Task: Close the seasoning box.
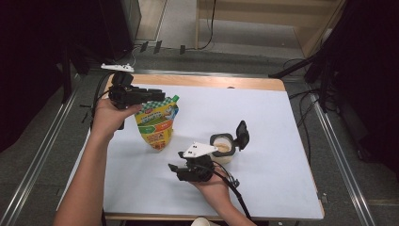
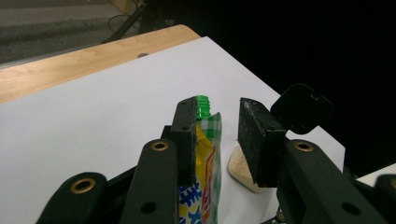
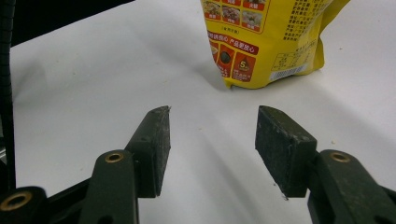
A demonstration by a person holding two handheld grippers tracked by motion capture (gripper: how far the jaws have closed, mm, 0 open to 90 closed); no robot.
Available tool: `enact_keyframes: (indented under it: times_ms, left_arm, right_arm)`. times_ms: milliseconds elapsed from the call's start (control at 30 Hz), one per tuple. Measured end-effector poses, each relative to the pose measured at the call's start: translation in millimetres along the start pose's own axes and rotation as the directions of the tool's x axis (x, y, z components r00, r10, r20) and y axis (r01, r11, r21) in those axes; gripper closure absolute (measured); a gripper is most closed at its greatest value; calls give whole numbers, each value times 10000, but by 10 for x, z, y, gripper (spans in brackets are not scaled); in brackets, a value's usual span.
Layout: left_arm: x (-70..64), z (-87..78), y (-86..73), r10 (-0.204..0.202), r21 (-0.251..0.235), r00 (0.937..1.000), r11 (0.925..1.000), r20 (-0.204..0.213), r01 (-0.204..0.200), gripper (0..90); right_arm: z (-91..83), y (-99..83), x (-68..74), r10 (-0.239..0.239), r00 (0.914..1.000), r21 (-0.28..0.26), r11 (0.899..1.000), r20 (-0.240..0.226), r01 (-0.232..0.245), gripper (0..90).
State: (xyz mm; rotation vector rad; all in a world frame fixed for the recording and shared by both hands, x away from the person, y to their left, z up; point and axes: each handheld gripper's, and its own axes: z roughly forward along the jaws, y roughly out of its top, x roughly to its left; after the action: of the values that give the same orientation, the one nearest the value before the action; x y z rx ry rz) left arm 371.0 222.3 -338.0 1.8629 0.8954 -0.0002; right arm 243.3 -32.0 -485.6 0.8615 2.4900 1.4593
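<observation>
A yellow printed pouch (image 1: pixel 157 123) with a green screw spout (image 1: pixel 175 99) stands upright on the white table sheet (image 1: pixel 268 108). My left gripper (image 1: pixel 157 97) is open around the pouch's top. In the left gripper view the pouch (image 2: pixel 208 158) lies against the left jaw, with a gap to the right jaw, and the left gripper (image 2: pixel 217 109) stays open. My right gripper (image 1: pixel 175 161) hovers low and open, a short way in front of the pouch. In the right gripper view the right gripper (image 3: pixel 212 121) holds nothing and faces the pouch's base (image 3: pixel 266 42).
A small round tub (image 1: pixel 222 147) of beige powder stands right of the pouch, its black hinged lid (image 1: pixel 242 134) flipped open. The left gripper view has the tub (image 2: pixel 240 168) and lid (image 2: pixel 301 107) too. A wooden table edge (image 1: pixel 211 81) runs along the back.
</observation>
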Motion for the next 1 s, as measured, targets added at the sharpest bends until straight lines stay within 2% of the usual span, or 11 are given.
enact_keyframes:
  times_ms: [100,200,333,467,667,833,1000]
  left_arm:
    - [27,-55,0,-92,-33,9999,10000,-68,91,654]
    - [35,-115,9,-15,-52,9996,10000,-283,13,645]
    - [77,-222,5,-67,-304,9991,9995,-424,54,626]
    - [122,-261,-9,-153,-287,9987,9995,-491,139,589]
    - [187,-288,-36,-264,-84,9970,9996,-729,258,556]
    - [258,-296,-63,-413,-220,9953,9990,-880,396,504]
    - [341,-257,-101,-737,-105,9929,9973,-938,730,489]
  right_arm:
    - [-2,4,0,-31,10000,-17,10000,-19,31,464]
    - [-6,9,-1,-52,10000,-37,10000,-22,52,464]
    - [-18,23,5,-30,10000,-14,10000,-59,30,467]
    - [-35,45,5,-55,9999,-1,10000,-141,55,466]
    - [-95,107,-18,19,9997,36,10000,-242,-18,465]
    - [-181,171,-41,50,9995,-12,10000,-326,-50,469]
    - [-290,241,-94,108,9994,-25,9999,-338,-109,469]
